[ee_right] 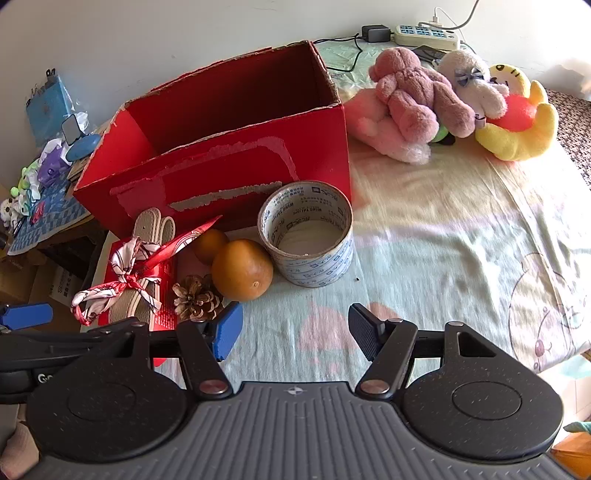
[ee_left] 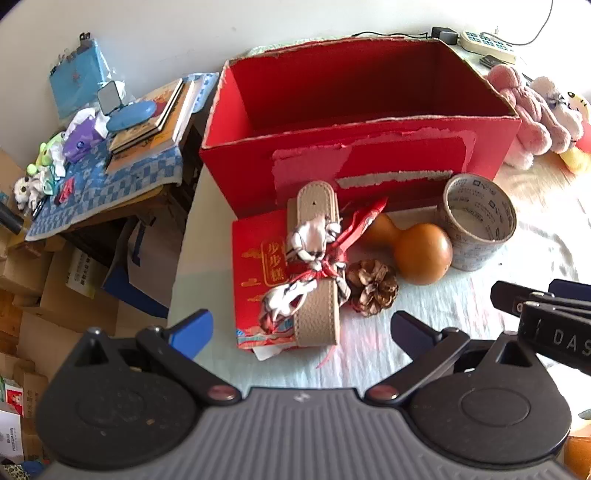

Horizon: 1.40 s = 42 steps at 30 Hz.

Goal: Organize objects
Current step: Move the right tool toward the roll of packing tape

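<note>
An open red cardboard box (ee_left: 369,162) (ee_right: 221,166) stands on the bed sheet. In front of it lie a red packet (ee_left: 255,266), a beige strap tied with a red-and-white ribbon (ee_left: 317,258) (ee_right: 144,273), a pine cone (ee_left: 373,286) (ee_right: 195,301), a brown gourd (ee_left: 417,251) (ee_right: 240,269) and a tape roll (ee_left: 476,221) (ee_right: 306,236). My left gripper (ee_left: 303,328) hangs open just short of the strap's near end. To the right of it, my right gripper (ee_right: 295,330) is open too, a little in front of the gourd and the tape roll, holding nothing.
Several plush toys (ee_right: 443,99) lie behind and to the right of the box, with a power strip (ee_right: 424,35) by the wall. On the left, past the bed's edge, a side table (ee_left: 110,166) carries books and small items. Cardboard boxes (ee_left: 55,280) sit on the floor below.
</note>
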Motion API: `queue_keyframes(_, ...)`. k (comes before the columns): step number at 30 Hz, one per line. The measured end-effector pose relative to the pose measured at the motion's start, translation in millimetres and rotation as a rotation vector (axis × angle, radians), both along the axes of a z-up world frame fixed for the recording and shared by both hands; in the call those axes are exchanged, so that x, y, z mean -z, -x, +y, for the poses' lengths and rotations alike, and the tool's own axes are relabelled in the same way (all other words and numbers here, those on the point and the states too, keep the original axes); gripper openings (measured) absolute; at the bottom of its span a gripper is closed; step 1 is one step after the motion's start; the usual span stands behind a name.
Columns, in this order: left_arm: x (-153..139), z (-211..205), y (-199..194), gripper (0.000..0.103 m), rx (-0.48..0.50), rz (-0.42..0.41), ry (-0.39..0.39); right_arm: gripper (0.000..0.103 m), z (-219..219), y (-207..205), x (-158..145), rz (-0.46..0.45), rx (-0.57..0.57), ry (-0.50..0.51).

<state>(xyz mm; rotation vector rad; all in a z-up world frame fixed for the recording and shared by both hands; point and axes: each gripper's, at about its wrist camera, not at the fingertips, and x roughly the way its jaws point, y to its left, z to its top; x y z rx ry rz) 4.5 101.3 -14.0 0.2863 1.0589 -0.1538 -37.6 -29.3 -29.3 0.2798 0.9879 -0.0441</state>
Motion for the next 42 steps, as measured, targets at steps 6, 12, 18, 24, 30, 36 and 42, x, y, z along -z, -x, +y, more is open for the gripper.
queue_keyframes(6, 2, 2, 3, 0.102, 0.023, 0.018, 0.014, 0.067, 1, 5, 2, 0.010, 0.027, -0.006)
queue_keyframes(12, 6, 2, 3, 0.102, 0.044, 0.045, 0.019, 0.067, 2, 7, 4, 0.017, 0.041, -0.006)
queue_keyframes(18, 8, 4, 4, 0.102, 0.054, 0.063, 0.029, 0.067, 2, 6, 6, 0.020, 0.064, -0.004)
queue_keyframes(24, 1, 6, 2, 0.102, 0.072, 0.068, 0.036, 0.067, 3, 2, 4, 0.017, 0.056, -0.007)
queue_keyframes(30, -15, 2, -1, 0.102, 0.115, 0.037, 0.038, 0.067, -3, -5, -1, 0.002, 0.054, -0.016)
queue_keyframes(36, -28, -11, -8, 0.102, 0.143, 0.023, 0.049, 0.067, -14, -12, -6, -0.021, 0.057, -0.025)
queue_keyframes(42, -36, -30, -16, 0.101, 0.169, -0.002, 0.083, 0.067, -33, -23, -8, -0.049, 0.057, -0.032)
